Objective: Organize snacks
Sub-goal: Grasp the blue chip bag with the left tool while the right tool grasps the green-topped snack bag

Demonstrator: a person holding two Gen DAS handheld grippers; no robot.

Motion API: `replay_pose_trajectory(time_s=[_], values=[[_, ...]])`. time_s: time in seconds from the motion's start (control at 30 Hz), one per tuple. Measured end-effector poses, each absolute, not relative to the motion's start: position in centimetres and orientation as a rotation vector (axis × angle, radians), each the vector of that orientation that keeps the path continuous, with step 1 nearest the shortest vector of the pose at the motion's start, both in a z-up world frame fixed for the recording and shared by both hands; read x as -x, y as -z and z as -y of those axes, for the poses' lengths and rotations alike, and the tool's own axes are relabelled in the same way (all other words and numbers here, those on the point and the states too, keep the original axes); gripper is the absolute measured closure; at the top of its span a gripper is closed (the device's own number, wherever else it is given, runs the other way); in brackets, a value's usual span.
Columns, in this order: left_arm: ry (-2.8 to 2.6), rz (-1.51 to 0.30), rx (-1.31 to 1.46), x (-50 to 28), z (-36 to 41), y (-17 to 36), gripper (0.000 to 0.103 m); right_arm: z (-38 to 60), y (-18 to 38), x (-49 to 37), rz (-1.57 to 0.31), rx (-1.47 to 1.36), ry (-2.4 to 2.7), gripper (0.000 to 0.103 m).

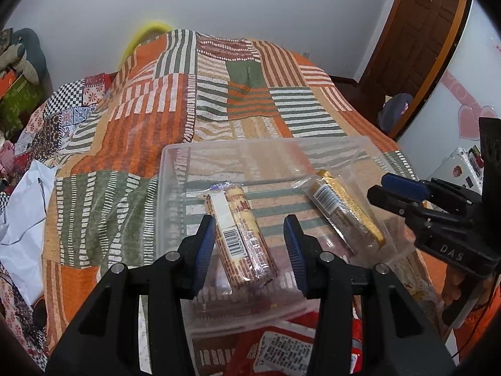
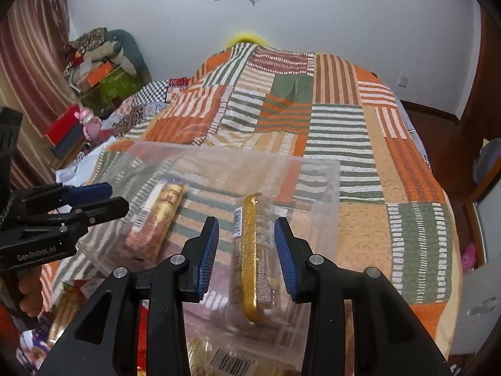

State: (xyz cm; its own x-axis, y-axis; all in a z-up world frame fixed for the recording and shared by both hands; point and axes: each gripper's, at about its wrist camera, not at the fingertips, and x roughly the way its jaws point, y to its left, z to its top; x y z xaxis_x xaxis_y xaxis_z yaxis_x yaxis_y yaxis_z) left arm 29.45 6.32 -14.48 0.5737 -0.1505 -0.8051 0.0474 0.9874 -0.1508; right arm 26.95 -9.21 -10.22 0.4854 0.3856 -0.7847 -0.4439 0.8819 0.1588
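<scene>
here both grippers hang over a clear plastic bin (image 1: 175,169) that sits on the quilted bed (image 1: 141,119), near its front edge. two snack packs already lie on the bin's floor. the red-and-cream biscuit pack (image 1: 241,235) lies toward the bin's left side, and the left gripper (image 1: 249,250) straddles it with its fingers spread; a gap shows between each blue pad and the wrapper, so nothing is pinched. the gold-edged cracker pack (image 2: 253,260) lies toward the bin's right wall, and the right gripper (image 2: 247,257) stands over it the same way, fingers apart, pads clear of the wrapper on both sides.

the step in hand looks like laying these two packs side by side in the bin. to do it well, each gripper should lift straight up without catching the crinkled wrapper ends, since a snagged seal would drag a pack askew. the cracker pack lies at a slant in the left wrist view, so a light nudge on its long side would square it with the biscuit pack and leave room between them.

more snacks wait off the bin's near edge: a red packet (image 1: 281,351) and a barcoded gold pack (image 2: 225,360). those probably come next, and the thin bin wall may slide on the soft quilt if bumped.
</scene>
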Motion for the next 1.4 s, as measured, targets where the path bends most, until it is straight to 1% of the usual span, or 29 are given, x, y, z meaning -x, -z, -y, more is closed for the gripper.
replay_pose_trajectory(time_s=[0.1,0.17,0.3,0.33,0.4,0.43,0.47,0.6,0.63,0.67,0.73,0.83,0.9,0.97,1.07,1.4], values=[[0.116,-0.934,0.115,-28.6,-6.4,13.5,0.056,9.7,9.2,-26.1,-0.916,0.064,-0.504,0.069],[0.107,-0.914,0.109,-27.8,-6.4,12.6,0.052,9.8,8.5,-25.3,-0.900,0.067,-0.499,0.069],[0.098,-0.860,0.101,-25.2,-6.5,10.4,0.046,10.4,6.8,-23.3,-0.866,0.065,-0.503,0.069],[0.096,-0.849,0.099,-24.6,-6.5,9.9,0.043,10.5,6.2,-22.5,-0.850,0.070,-0.501,0.068],[0.092,-0.822,0.092,-23.2,-6.4,9.0,0.039,10.7,5.4,-21.3,-0.825,0.072,-0.494,0.065],[0.089,-0.808,0.087,-22.3,-6.4,8.6,0.037,10.8,5.1,-20.7,-0.813,0.068,-0.493,0.060],[0.085,-0.794,0.080,-21.5,-6.3,8.1,0.036,10.9,4.7,-20.1,-0.802,0.065,-0.491,0.058],[0.082,-0.753,0.070,-17.8,-6.0,6.9,0.035,11.3,3.7,-17.6,-0.774,0.043,-0.498,0.058],[0.084,-0.743,0.071,-16.8,-5.9,6.6,0.032,11.5,3.5,-17.1,-0.772,0.034,-0.502,0.057],[0.083,-0.737,0.073,-16.0,-5.9,6.5,0.027,11.6,3.4,-16.6,-0.770,0.026,-0.507,0.056],[0.077,-0.714,0.080,-13.9,-5.9,6.3,0.023,11.7,3.2,-15.3,-0.762,0.017,-0.510,0.053],[0.077,-0.707,0.094,-11.9,-6.1,6.3,0.022,11.7,3.1,-13.5,-0.744,0.019,-0.510,0.043],[0.082,-0.704,0.110,-10.3,-6.2,6.5,0.022,11.5,3.4,-12.0,-0.733,0.026,-0.507,0.034],[0.073,-0.697,0.105,-9.1,-6.1,6.6,0.017,11.2,4.0,-10.6,-0.730,0.033,-0.507,0.030],[0.053,-0.680,0.101,-6.9,-6.0,7.3,0.014,10.8,4.8,-9.0,-0.748,0.027,-0.530,0.029],[-0.005,-0.699,0.099,-2.6,-5.6,10.3,0.013,7.1,8.0,-6.9,-0.845,0.041,-0.619,0.028]])
